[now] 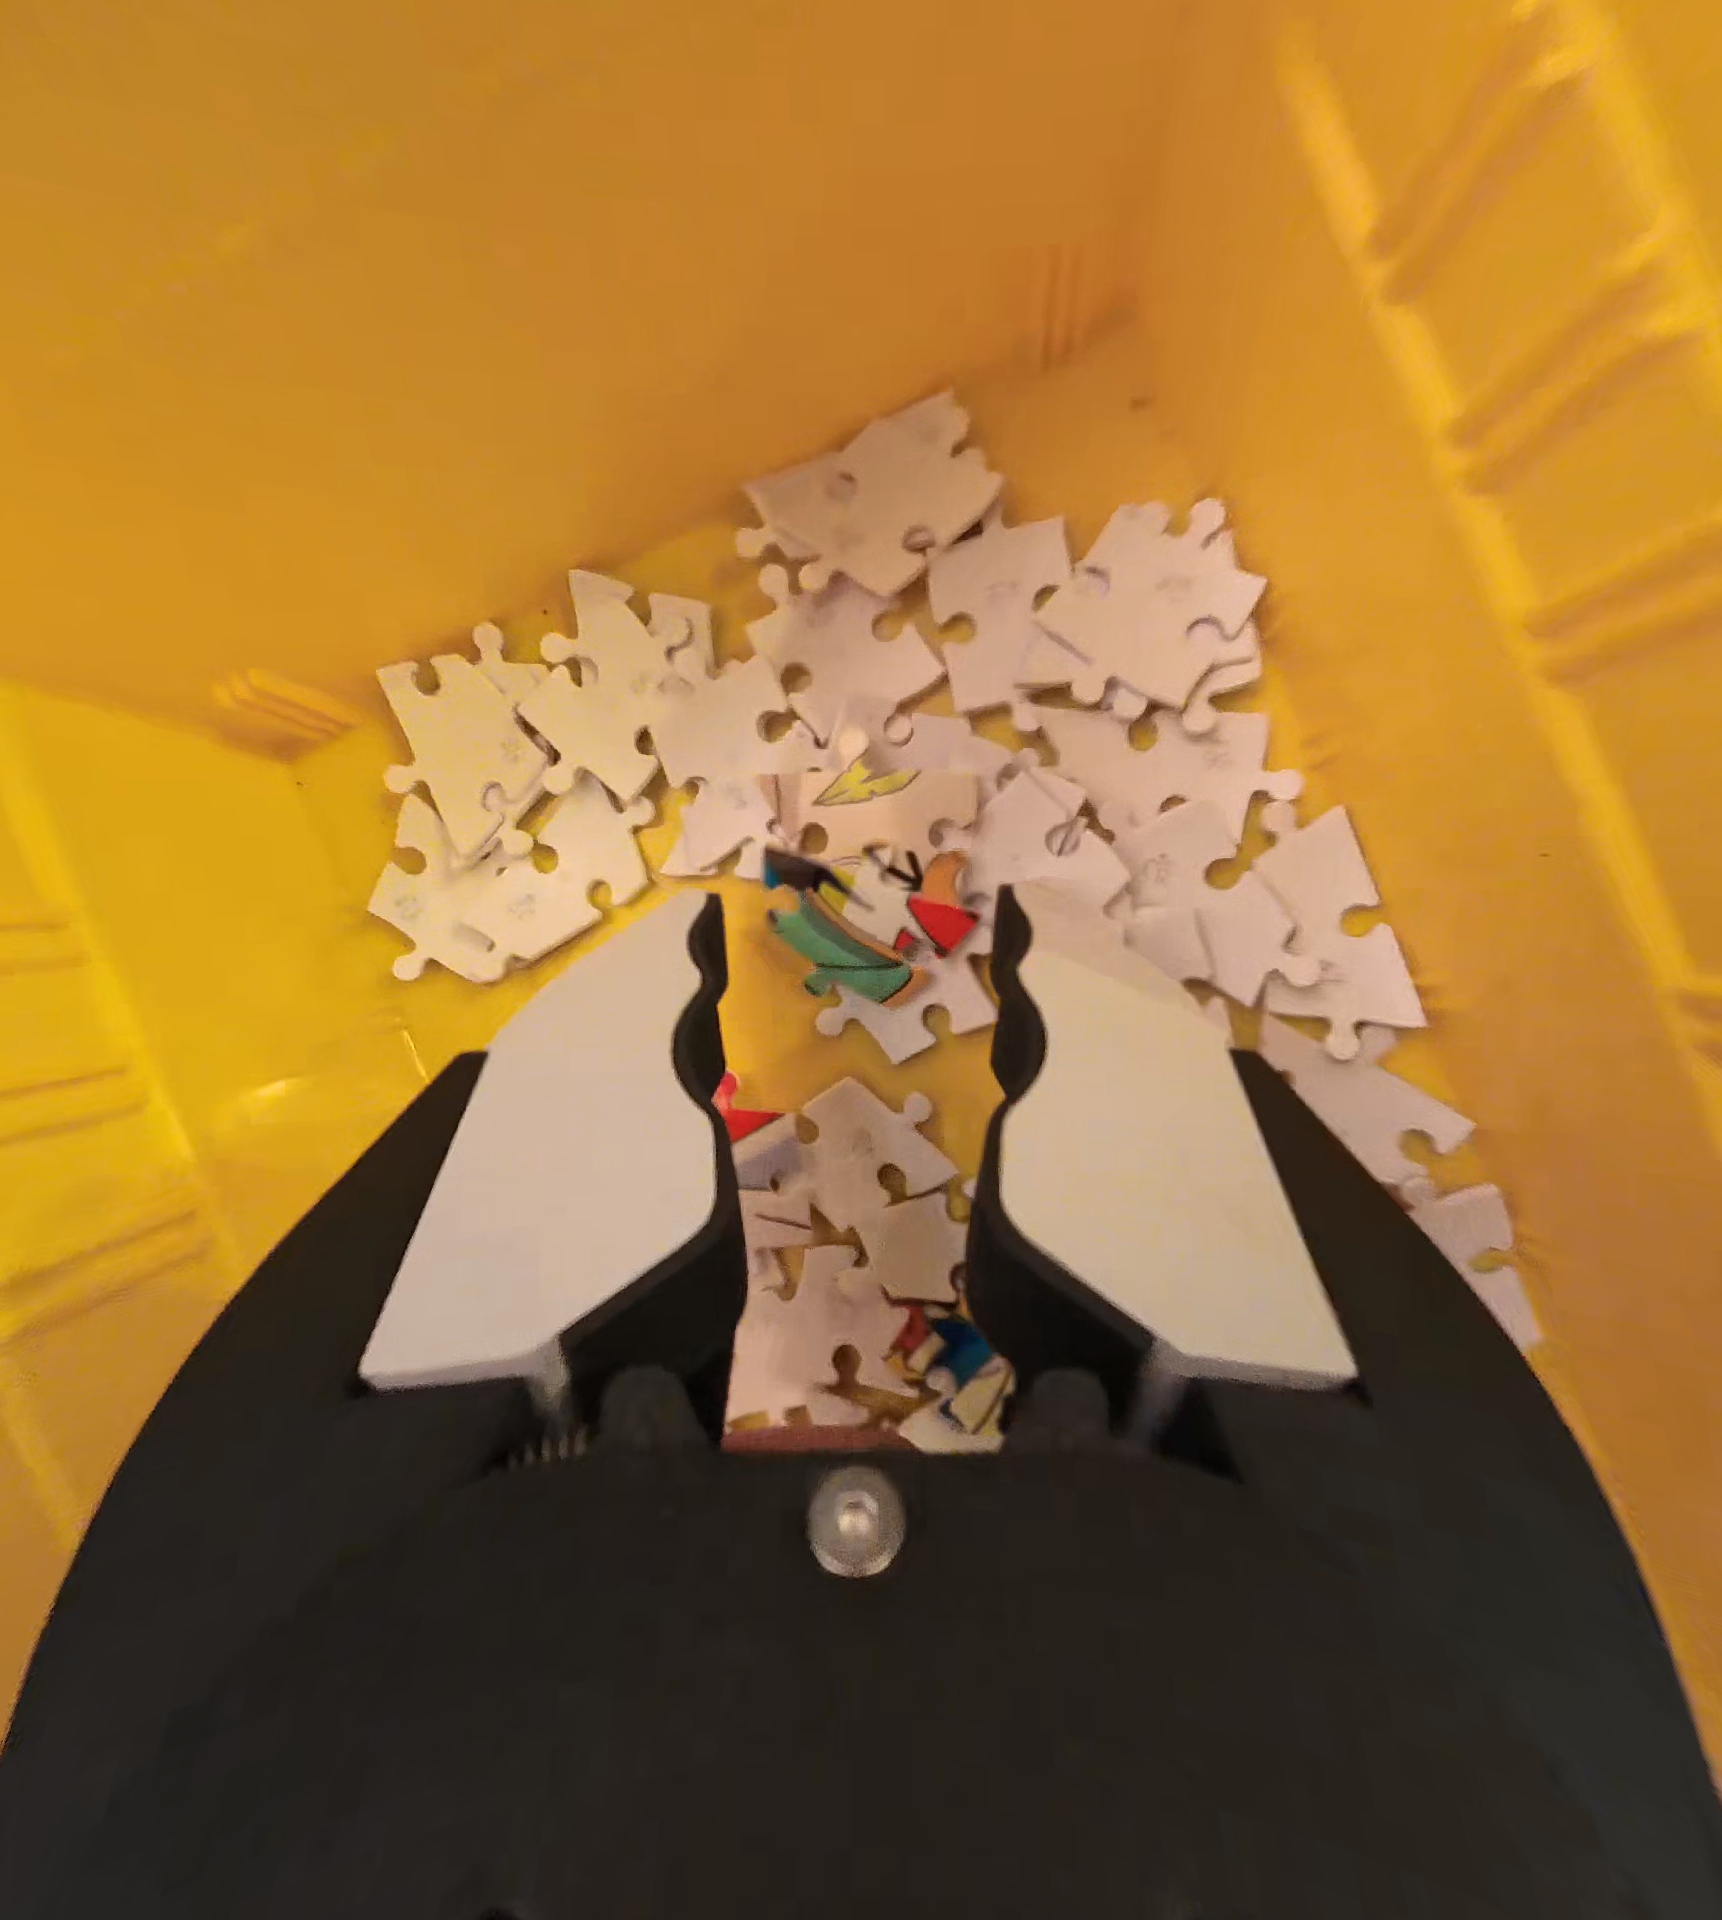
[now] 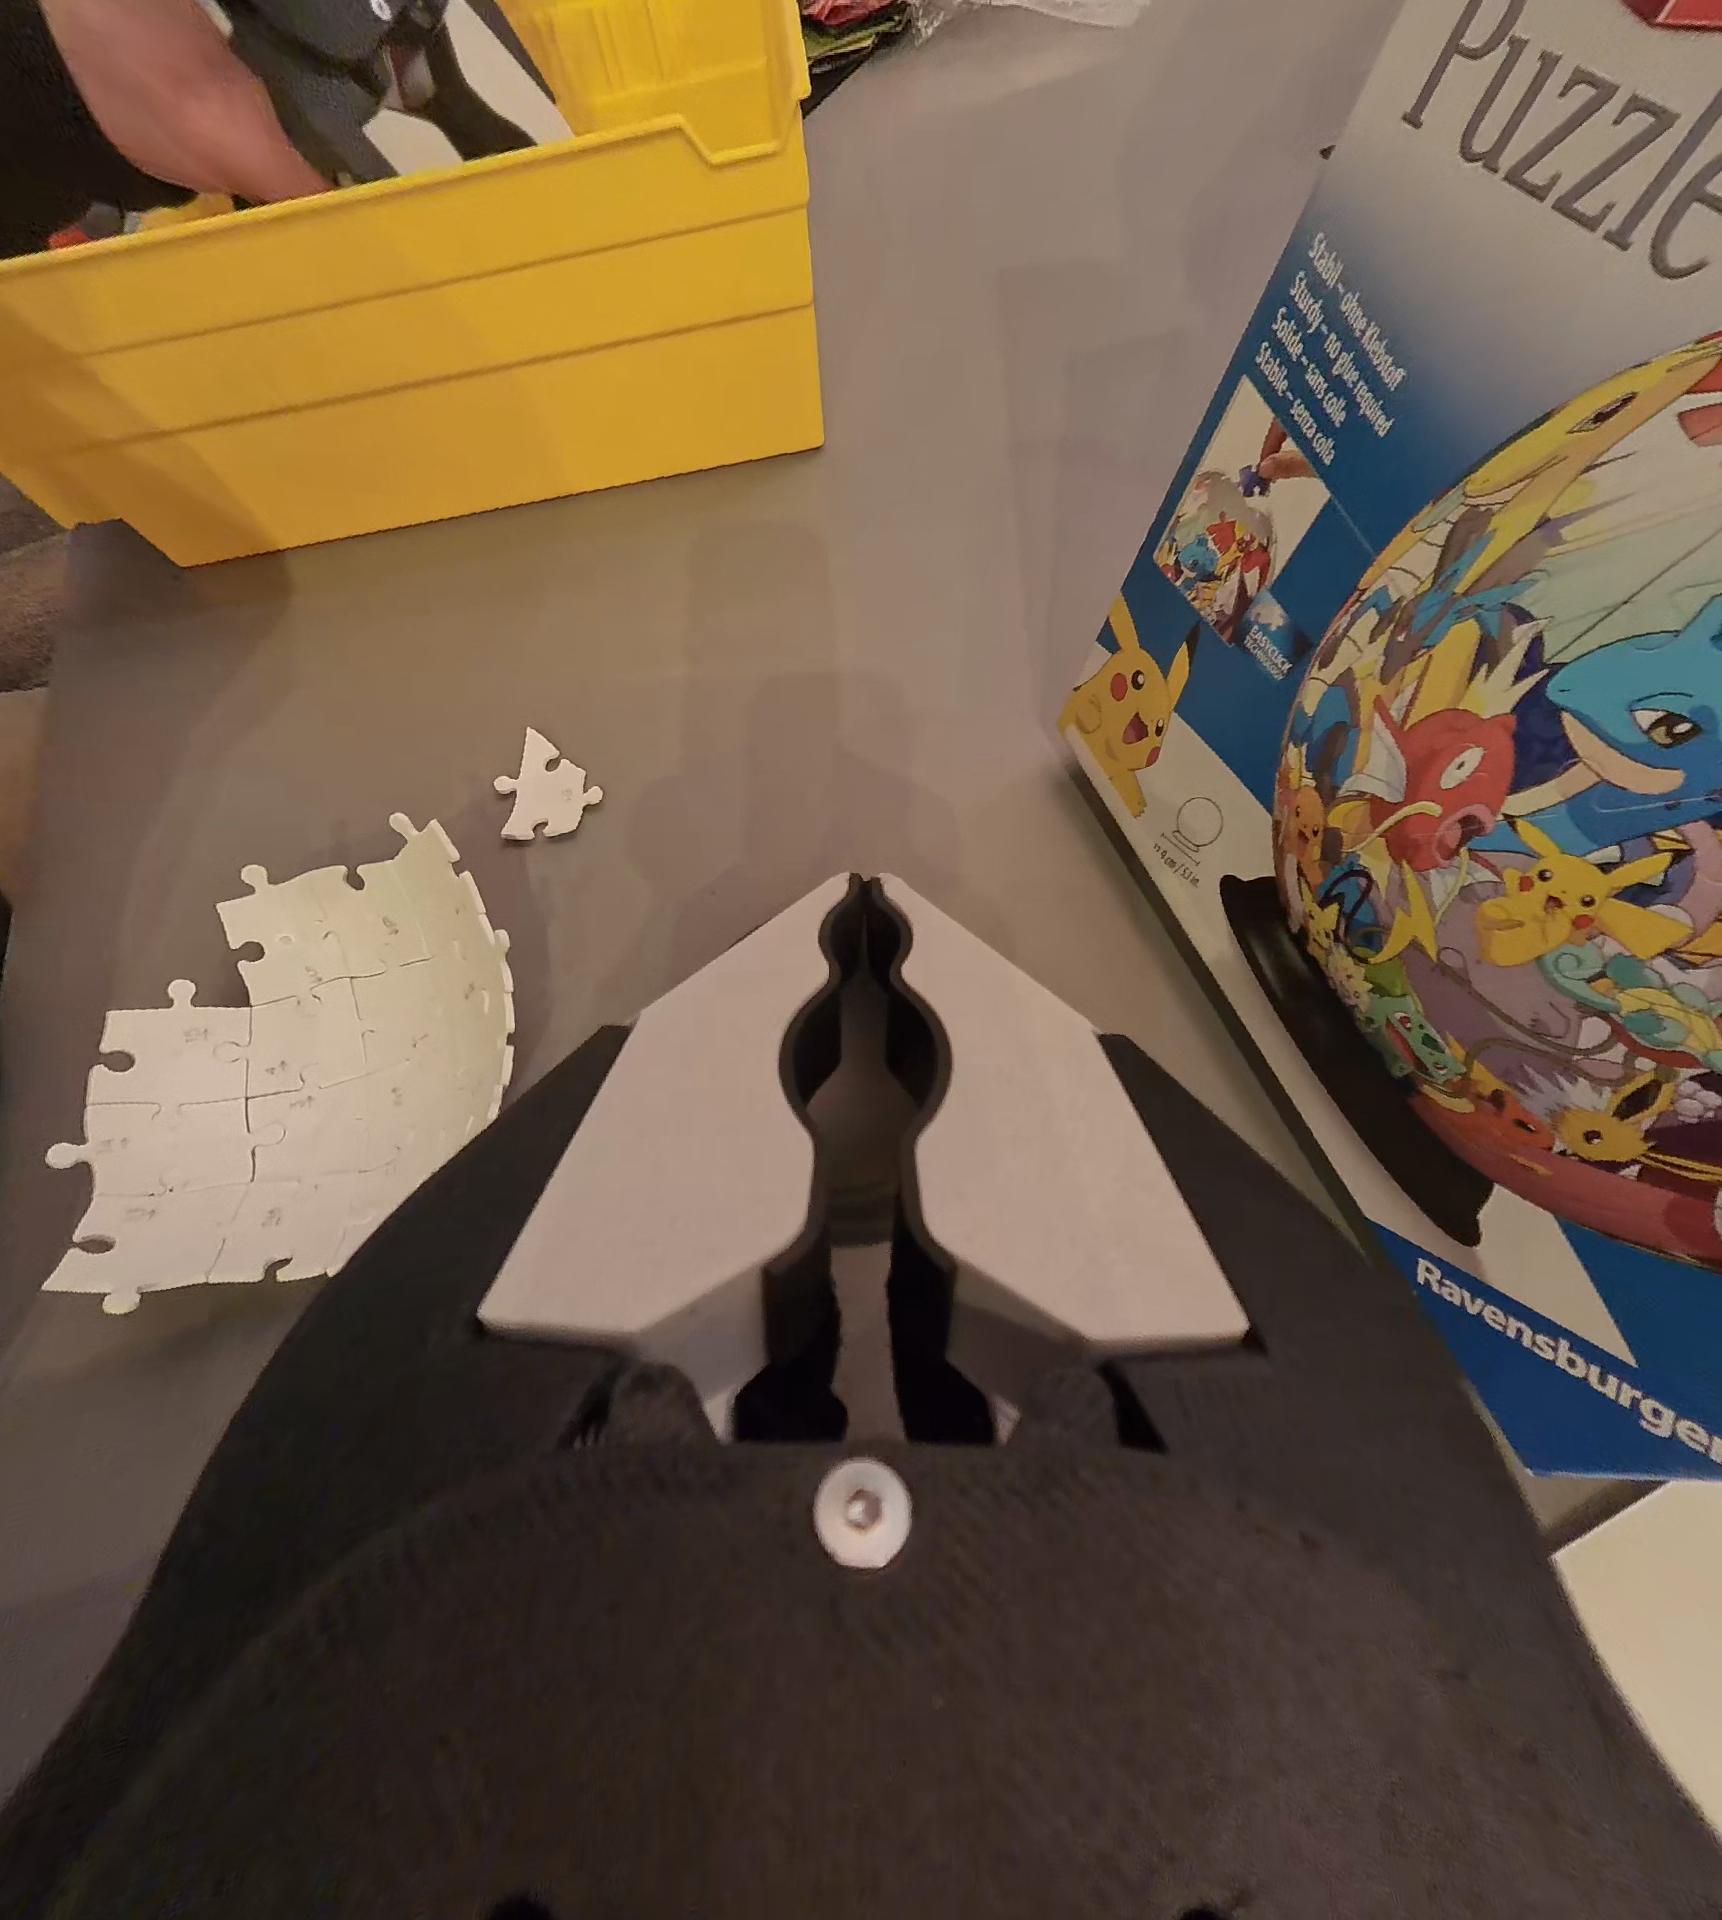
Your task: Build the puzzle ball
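My left gripper (image 1: 852, 914), jaws apart, hovers over overlapping puzzle pieces (image 1: 940, 727) at frame centre; I risk pinching two. My right gripper (image 2: 865, 883) sits closed, empty.

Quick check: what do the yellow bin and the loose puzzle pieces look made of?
Yellow bin: likely moulded plastic, smooth and slightly glossy, with ribbed walls and stepped ledges. Puzzle pieces: stiff, thin, matte white backs; plastic or card, hard to tell. The joined section holds a curve, hinting plastic.
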A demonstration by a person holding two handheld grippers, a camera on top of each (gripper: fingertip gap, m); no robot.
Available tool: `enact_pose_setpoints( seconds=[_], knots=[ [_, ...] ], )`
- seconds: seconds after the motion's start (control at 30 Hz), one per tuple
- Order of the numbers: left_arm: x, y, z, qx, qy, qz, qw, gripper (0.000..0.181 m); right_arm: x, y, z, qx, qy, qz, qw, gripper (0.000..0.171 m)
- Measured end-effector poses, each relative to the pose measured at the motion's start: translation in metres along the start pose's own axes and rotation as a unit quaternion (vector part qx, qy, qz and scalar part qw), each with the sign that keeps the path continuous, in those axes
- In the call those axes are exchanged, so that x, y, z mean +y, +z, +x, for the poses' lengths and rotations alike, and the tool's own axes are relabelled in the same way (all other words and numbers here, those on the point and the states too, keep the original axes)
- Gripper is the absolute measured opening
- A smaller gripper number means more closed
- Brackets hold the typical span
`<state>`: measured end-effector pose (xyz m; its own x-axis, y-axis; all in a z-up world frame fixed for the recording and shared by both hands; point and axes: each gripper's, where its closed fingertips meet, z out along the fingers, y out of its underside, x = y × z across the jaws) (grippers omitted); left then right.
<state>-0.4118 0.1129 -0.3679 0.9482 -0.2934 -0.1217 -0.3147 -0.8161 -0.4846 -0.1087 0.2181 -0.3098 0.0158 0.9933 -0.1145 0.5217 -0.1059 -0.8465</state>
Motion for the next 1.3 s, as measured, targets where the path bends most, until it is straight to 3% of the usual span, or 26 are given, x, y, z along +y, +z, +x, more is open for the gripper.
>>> enact_pose_setpoints(
  seconds=[0.07, 0.13, 0.27, 0.4, 0.47, 0.57, 0.77, 0.93, 1.03, 1.1, 1.2, 1.3],
  knots=[
    [0.006, 0.001, -0.005, 0.007, -0.029, -0.007, 1.0, 0.029, 0.0, -0.001, 0.001, 0.002, 0.0, 0.0, 1.0, 0.0],
    [0.019, -0.002, -0.014, -0.005, -0.041, -0.021, 0.999, 0.027, 0.0, -0.002, 0.002, 0.003, 0.002, 0.001, 1.0, 0.0],
    [0.038, -0.018, -0.031, -0.051, -0.062, -0.046, 0.996, 0.027, 0.004, 0.0, 0.003, 0.001, 0.005, -0.002, 1.0, 0.0],
    [-0.004, -0.028, -0.008, -0.006, -0.019, 0.058, 0.998, 0.027, 0.004, 0.001, 0.002, -0.002, 0.006, -0.002, 1.0, 0.0],
    [-0.018, -0.02, 0.01, 0.019, 0.018, 0.073, 0.997, 0.027, 0.004, 0.001, 0.001, -0.002, 0.005, -0.002, 1.0, 0.0],
    [-0.004, 0.004, 0.005, 0.001, 0.041, 0.003, 0.999, 0.028, 0.002, 0.0, 0.001, -0.001, 0.004, -0.001, 1.0, 0.0],
    [0.029, -0.005, -0.022, -0.035, -0.019, -0.044, 0.998, 0.021, 0.003, -0.002, 0.004, 0.0, 0.007, 0.001, 1.0, 0.0],
    [-0.011, -0.014, 0.002, 0.005, 0.003, 0.06, 0.998, 0.024, 0.004, 0.0, 0.002, -0.004, 0.008, 0.0, 1.0, 0.0],
    [0.001, 0.004, -0.002, -0.025, 0.038, -0.003, 0.999, 0.026, 0.003, -0.001, 0.002, -0.003, 0.007, 0.0, 1.0, 0.0],
    [0.003, 0.003, -0.002, -0.006, 0.009, 0.0, 1.0, 0.025, 0.002, -0.002, 0.003, -0.001, 0.006, 0.002, 1.0, 0.0],
    [0.022, -0.004, -0.022, -0.047, -0.002, -0.032, 0.998, 0.025, 0.003, -0.003, 0.004, 0.0, 0.01, 0.003, 1.0, 0.0],
    [0.01, -0.009, -0.017, -0.024, -0.02, 0.006, 0.999, 0.027, 0.005, 0.0, 0.003, -0.004, 0.011, 0.0, 1.0, 0.0]
  ],
)
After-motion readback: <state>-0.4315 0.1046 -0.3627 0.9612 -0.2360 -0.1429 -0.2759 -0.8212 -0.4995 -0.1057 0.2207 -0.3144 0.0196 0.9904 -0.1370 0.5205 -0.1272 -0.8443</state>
